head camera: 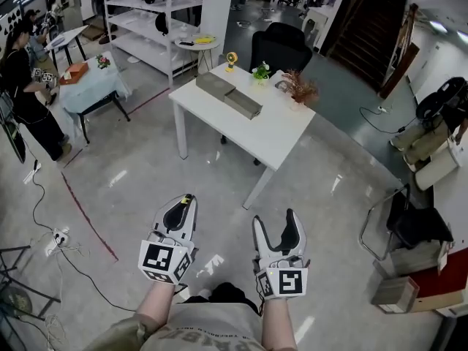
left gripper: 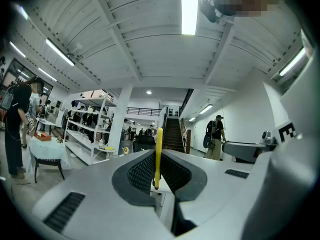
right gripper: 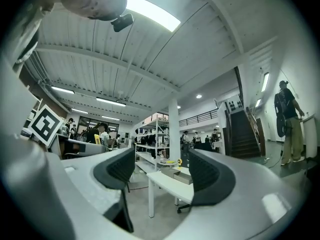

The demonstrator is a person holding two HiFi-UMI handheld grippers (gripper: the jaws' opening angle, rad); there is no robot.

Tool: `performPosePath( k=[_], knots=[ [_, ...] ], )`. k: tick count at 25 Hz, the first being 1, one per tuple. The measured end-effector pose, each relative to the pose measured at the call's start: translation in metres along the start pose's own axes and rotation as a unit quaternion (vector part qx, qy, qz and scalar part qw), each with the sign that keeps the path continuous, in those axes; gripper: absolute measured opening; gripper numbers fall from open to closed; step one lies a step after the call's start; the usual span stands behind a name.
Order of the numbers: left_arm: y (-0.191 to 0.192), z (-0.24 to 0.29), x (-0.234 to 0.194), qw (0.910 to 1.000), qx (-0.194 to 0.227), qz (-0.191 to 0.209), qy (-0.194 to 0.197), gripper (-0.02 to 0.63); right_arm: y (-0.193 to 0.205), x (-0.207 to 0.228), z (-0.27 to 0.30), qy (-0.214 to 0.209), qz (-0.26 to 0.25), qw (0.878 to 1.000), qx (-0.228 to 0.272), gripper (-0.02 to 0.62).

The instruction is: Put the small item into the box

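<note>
My left gripper (head camera: pixel 186 202) is shut on a thin yellow item (head camera: pixel 188 196) that stands upright between its dark pads; in the left gripper view the yellow item (left gripper: pixel 158 156) shows as a narrow strip in the left gripper (left gripper: pixel 158 170). Beside it my right gripper (head camera: pixel 275 222) is open and holds nothing; the right gripper view shows only air between the pads of the right gripper (right gripper: pixel 161 173). Both are held above the floor, well short of the white table (head camera: pixel 274 134). A long grey box (head camera: pixel 228 93) lies on that table, and the box (right gripper: pixel 179 175) also shows small between the right jaws.
Small plants (head camera: pixel 261 72) and a yellow fan (head camera: pixel 231 61) stand on the table, with a black chair (head camera: pixel 280 46) behind it. A person (head camera: pixel 25 93) stands far left by a cloth-covered table (head camera: pixel 91 82). White shelving (head camera: pixel 142 20) is at the back. Cables (head camera: pixel 58 236) lie left.
</note>
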State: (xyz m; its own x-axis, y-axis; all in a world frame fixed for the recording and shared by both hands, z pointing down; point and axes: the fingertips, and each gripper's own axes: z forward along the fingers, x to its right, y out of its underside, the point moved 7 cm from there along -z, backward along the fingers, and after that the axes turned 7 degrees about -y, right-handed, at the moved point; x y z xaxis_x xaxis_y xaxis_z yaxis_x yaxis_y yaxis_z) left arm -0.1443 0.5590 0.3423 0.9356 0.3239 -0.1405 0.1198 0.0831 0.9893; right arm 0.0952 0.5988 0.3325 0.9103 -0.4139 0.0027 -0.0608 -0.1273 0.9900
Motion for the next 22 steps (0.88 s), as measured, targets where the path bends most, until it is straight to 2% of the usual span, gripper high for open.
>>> performPosePath(
  k=[5, 12, 22],
  knots=[
    [0.01, 0.017, -0.005, 0.9999, -0.01, -0.008, -0.003, 0.032, 0.009, 0.017, 0.011, 0.008, 0.007, 1.0, -0.009, 0.328],
    [0.02, 0.055, -0.015, 0.9996, -0.014, -0.01, -0.024, 0.032, 0.023, 0.046, 0.049, -0.008, -0.002, 1.0, -0.01, 0.328],
    [0.011, 0.16, -0.019, 0.9985, -0.001, -0.009, -0.053, 0.032, 0.031, 0.128, 0.134, -0.028, -0.001, 1.0, -0.008, 0.328]
  ],
)
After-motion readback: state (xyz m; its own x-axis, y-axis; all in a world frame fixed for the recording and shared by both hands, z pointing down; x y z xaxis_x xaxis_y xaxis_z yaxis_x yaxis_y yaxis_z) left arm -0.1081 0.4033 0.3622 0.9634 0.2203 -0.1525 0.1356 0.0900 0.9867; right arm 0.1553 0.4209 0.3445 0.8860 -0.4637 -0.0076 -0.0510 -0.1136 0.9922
